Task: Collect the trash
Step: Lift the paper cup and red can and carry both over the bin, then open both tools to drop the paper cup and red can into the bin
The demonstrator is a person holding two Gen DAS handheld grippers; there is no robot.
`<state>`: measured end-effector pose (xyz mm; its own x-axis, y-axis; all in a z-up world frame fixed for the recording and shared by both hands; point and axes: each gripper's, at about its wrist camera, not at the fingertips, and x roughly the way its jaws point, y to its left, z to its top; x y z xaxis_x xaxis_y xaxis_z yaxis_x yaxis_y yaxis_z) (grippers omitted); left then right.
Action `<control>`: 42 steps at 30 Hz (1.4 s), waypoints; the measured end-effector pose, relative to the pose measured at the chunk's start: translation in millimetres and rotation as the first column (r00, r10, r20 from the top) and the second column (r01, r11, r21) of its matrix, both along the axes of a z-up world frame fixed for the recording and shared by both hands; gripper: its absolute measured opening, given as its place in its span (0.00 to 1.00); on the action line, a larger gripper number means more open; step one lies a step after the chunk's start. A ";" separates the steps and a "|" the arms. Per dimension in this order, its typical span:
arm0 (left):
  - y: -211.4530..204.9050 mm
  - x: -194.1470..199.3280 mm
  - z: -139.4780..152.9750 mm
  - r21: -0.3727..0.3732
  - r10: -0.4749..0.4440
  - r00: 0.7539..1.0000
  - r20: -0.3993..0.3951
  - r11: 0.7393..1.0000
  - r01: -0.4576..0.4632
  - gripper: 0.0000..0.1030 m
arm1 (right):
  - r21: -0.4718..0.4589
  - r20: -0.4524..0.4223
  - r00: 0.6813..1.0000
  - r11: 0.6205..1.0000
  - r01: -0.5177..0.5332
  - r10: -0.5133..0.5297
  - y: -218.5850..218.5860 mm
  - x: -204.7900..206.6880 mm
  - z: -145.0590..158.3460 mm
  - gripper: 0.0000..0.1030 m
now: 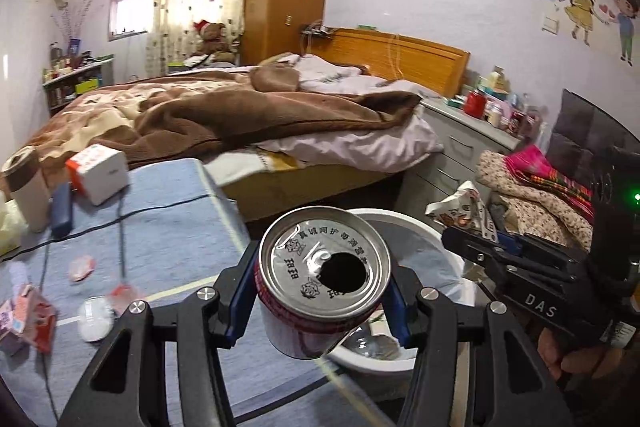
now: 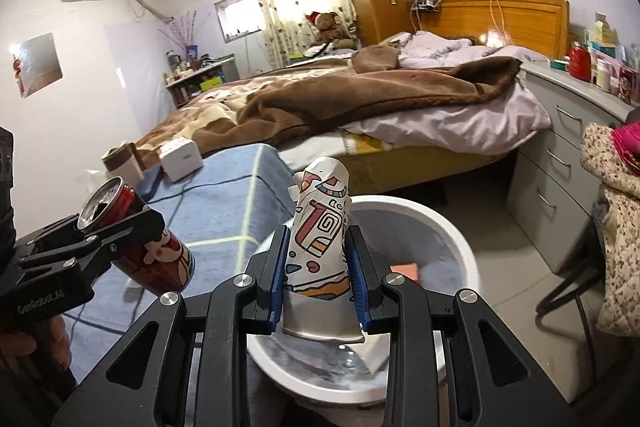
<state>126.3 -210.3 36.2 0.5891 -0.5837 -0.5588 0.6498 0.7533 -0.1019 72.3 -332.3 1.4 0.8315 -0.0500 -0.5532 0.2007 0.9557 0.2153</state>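
while your left tool [image 1: 322,291] clamps an opened red drink can [image 1: 320,287] between its blue pads, your right tool [image 2: 318,267] squeezes a crumpled patterned paper cup [image 2: 318,227]. both sit above the white bin [image 2: 452,227], just ahead and below. more scraps [image 1: 28,319] lie on the blue table [image 1: 168,211] left of your left tool.

Bin [image 1: 420,227] contents mostly hidden behind can [image 1: 320,283] (table litter [image 1: 94,319] blurred).
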 end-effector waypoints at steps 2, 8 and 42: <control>-10.8 -1.1 -3.0 0.002 -0.020 1.000 -0.008 1.000 0.020 0.55 | 0.006 -0.008 1.000 1.000 0.013 -0.013 -7.6 -2.2 -3.7 0.28; -33.7 -0.4 -13.4 0.019 -0.056 0.998 -0.020 0.998 0.056 0.55 | 0.036 -0.058 0.998 0.999 0.020 -0.018 -26.0 -0.8 -17.6 0.28; -11.1 8.1 -18.5 -0.015 0.009 0.999 -0.046 1.000 -0.009 0.71 | -0.054 -0.127 0.991 0.998 0.025 -0.032 -18.8 8.2 -26.2 0.56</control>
<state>134.4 -221.4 17.7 0.5684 -0.5871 -0.5763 0.6374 0.7572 -0.1427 80.5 -351.1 -24.8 0.7519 -0.1045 -0.6510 0.2510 0.9584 0.1361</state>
